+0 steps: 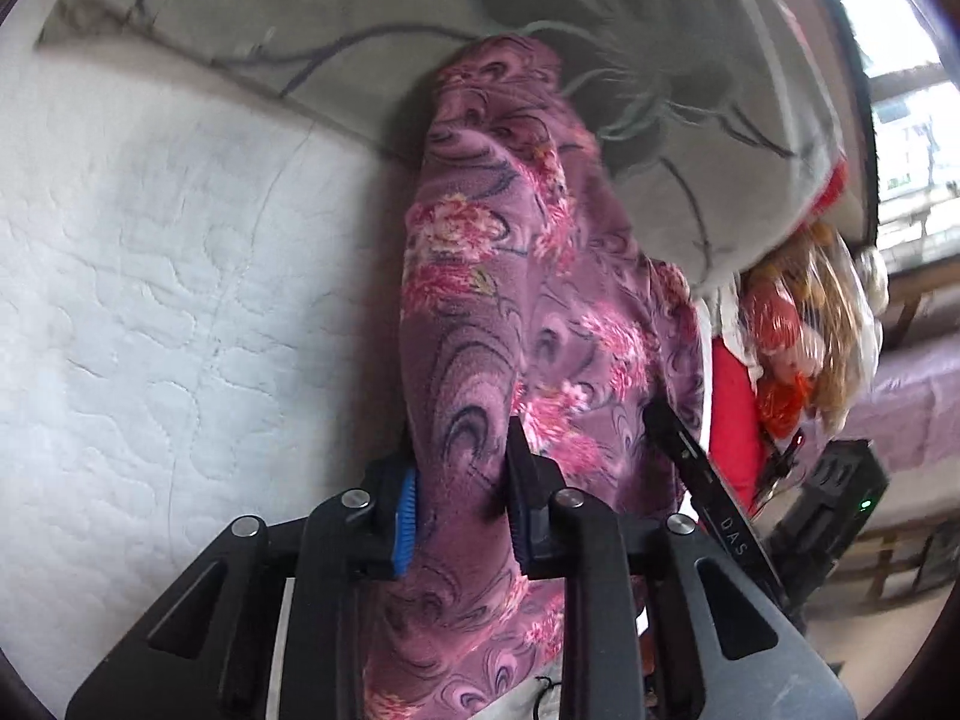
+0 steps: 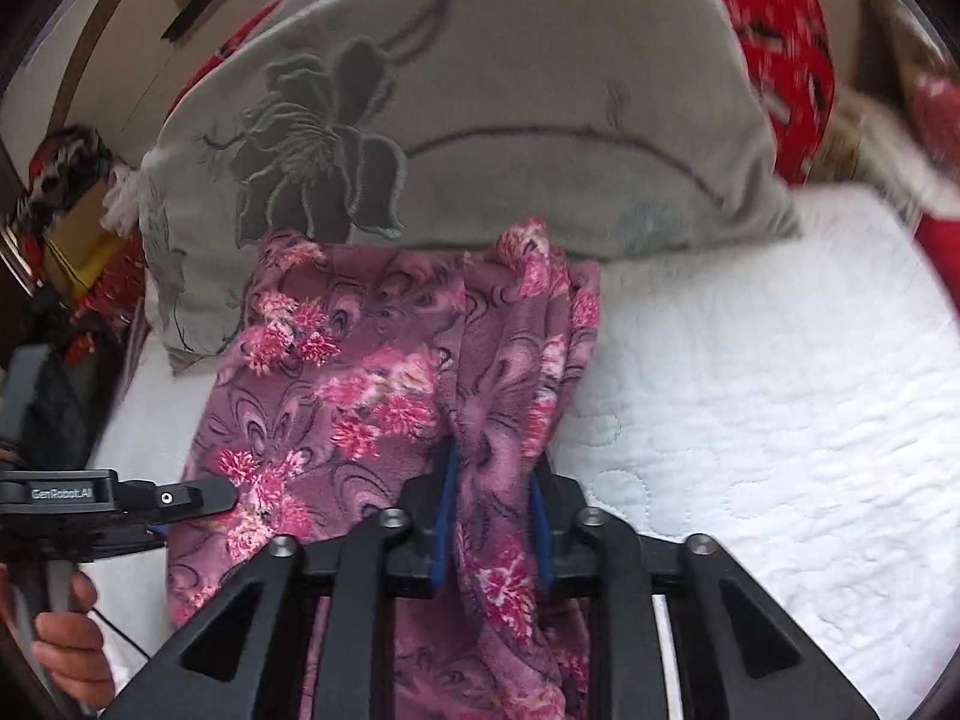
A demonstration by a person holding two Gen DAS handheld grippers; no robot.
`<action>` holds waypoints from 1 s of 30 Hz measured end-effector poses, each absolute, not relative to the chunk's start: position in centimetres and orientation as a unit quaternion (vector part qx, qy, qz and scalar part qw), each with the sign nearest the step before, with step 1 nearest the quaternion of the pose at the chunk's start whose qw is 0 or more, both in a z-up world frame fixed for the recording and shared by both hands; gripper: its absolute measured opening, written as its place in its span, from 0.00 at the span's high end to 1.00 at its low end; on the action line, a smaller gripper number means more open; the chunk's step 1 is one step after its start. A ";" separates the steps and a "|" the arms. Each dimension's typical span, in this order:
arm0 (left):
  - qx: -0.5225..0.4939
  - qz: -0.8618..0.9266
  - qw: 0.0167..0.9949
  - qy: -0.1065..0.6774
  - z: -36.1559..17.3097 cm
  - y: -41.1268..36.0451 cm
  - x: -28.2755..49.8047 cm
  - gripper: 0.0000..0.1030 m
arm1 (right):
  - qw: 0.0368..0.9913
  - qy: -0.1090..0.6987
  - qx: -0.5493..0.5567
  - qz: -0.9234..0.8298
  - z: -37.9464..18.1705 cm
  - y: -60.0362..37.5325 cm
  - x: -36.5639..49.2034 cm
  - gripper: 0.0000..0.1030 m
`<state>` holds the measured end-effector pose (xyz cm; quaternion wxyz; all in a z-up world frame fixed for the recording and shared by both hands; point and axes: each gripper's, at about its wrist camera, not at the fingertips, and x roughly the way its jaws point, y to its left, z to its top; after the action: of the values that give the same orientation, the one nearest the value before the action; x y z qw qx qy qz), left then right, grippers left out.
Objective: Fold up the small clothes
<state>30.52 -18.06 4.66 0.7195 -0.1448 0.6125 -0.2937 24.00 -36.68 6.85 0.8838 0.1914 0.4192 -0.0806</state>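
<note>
Two hand-held grippers — left [image 1: 459,510], right [image 2: 492,516] — pinch the purple floral garment [image 2: 360,396].

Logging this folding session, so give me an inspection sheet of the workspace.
Surface: white quilted mattress, bare to one side.
Job's things: purple floral garment, bunched, far end against the grey pillow.
Clutter: red fabric behind the pillow; doll at the bed edge.
Grippers: left gripper shut on the garment; right gripper shut on the garment.
Cables: thin dark cable beside the hand.
Surroundings: window; box beside the bed.
</note>
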 end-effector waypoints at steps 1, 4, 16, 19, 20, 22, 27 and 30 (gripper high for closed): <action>-0.137 -0.298 0.725 0.606 5.2 -17.9 30.2 0.80 | 0.887 0.415 0.184 -0.085 7.6 -36.2 23.6 0.82; -0.105 -0.307 0.744 0.584 7.0 -17.8 28.5 0.80 | 0.895 0.401 0.178 -0.087 9.6 -34.8 22.4 0.82; -0.099 -0.306 0.742 0.588 9.0 -12.7 25.9 1.00 | 0.893 0.402 0.181 -0.095 12.0 -31.2 20.2 0.82; -0.110 -0.305 0.737 0.594 8.1 -12.1 26.5 1.00 | 0.891 0.408 0.171 -0.102 11.9 -31.6 21.5 0.82; -0.115 -0.305 0.736 0.593 7.8 -12.0 26.7 1.00 | 0.891 0.409 0.167 -0.102 11.8 -31.9 22.0 0.82; -0.124 -0.307 0.732 0.596 6.9 -12.2 27.5 0.99 | 0.893 0.405 0.167 -0.100 11.3 -33.0 22.9 0.82; -0.137 -0.301 0.706 0.626 3.5 -14.3 29.8 0.83 | 0.832 0.494 0.209 -0.144 4.6 -38.7 24.5 0.72; -0.176 -0.318 0.687 0.630 2.3 -15.0 30.5 0.65 | 0.824 0.438 0.344 -0.103 3.2 -43.2 22.0 0.58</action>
<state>30.48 -14.99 2.27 0.6866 -0.1758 0.6296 -0.3182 21.95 -43.17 3.16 0.8243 0.3436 0.4380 -0.1032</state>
